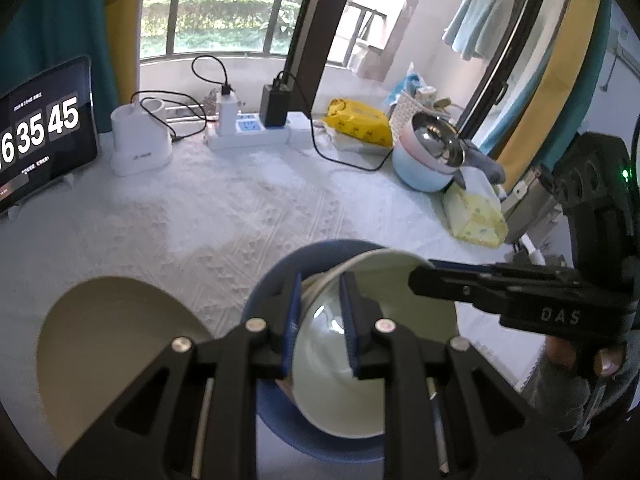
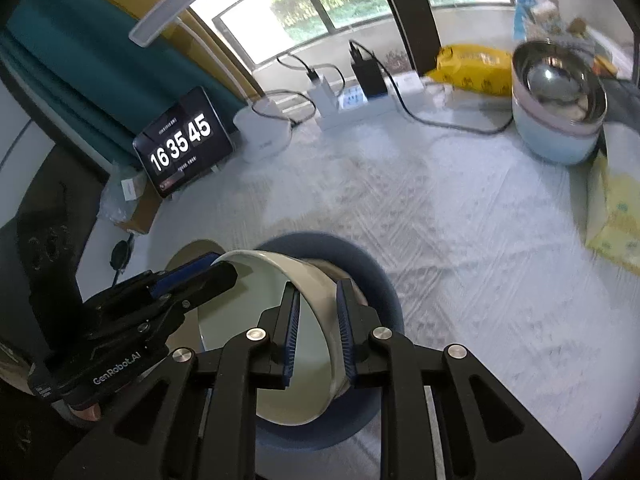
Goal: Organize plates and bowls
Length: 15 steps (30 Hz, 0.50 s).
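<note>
Gripping opposite walls of the white bowl (image 1: 376, 344) over the blue plate (image 1: 280, 276), both claws (beige plate (image 1: 108, 340) beside).

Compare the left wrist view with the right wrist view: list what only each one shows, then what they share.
Only the left wrist view: a blue towel hanging outside and nearly the whole cream plate.

Only the right wrist view: a white lamp head and a cardboard box beside the table.

Both: the white bowl gripped at its rim by the left gripper and right gripper, the blue plate beneath, and the clock tablet.
</note>
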Each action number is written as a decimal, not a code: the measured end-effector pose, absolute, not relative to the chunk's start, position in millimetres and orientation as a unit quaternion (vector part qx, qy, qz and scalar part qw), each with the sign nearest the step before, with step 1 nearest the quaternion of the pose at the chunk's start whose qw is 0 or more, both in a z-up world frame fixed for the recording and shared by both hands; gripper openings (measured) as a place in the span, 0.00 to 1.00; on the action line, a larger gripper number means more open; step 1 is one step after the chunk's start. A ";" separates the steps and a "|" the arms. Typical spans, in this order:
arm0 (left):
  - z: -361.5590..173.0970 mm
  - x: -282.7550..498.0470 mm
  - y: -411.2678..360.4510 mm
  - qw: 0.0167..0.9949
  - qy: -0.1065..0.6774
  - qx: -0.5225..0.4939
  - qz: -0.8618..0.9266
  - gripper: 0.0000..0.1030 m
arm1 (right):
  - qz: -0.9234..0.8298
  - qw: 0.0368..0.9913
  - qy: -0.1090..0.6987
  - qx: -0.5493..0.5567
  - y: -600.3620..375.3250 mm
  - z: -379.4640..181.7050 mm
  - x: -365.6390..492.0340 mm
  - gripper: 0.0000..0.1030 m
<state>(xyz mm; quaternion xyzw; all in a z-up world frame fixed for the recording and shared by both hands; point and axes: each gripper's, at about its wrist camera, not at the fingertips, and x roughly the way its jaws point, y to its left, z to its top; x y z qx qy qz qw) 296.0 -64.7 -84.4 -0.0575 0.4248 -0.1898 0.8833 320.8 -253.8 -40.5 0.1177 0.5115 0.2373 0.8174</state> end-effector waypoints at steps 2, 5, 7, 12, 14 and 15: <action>-85.9 294.1 -66.1 0.885 0.424 -0.050 -0.189 0.20 | 0.234 0.818 0.513 0.114 -252.2 -43.1 318.7 0.20; -86.9 292.2 -70.0 0.891 0.415 -0.029 -0.181 0.20 | 0.218 0.828 0.508 0.095 -247.5 -45.3 317.5 0.17; -87.3 291.1 -71.5 0.890 0.416 -0.025 -0.185 0.20 | 0.207 0.837 0.500 0.080 -244.7 -43.0 316.8 0.17; -83.7 287.8 -66.9 0.896 0.410 -0.018 -0.171 0.21 | 0.196 0.857 0.474 0.047 -243.7 -31.3 311.7 0.18; -80.9 286.2 -62.2 0.899 0.406 -0.022 -0.164 0.21 | 0.184 0.867 0.462 0.036 -248.7 -25.0 308.0 0.18; -79.4 284.8 -57.8 0.901 0.403 -0.027 -0.160 0.21 | 0.180 0.871 0.457 0.031 -251.3 -23.2 306.2 0.18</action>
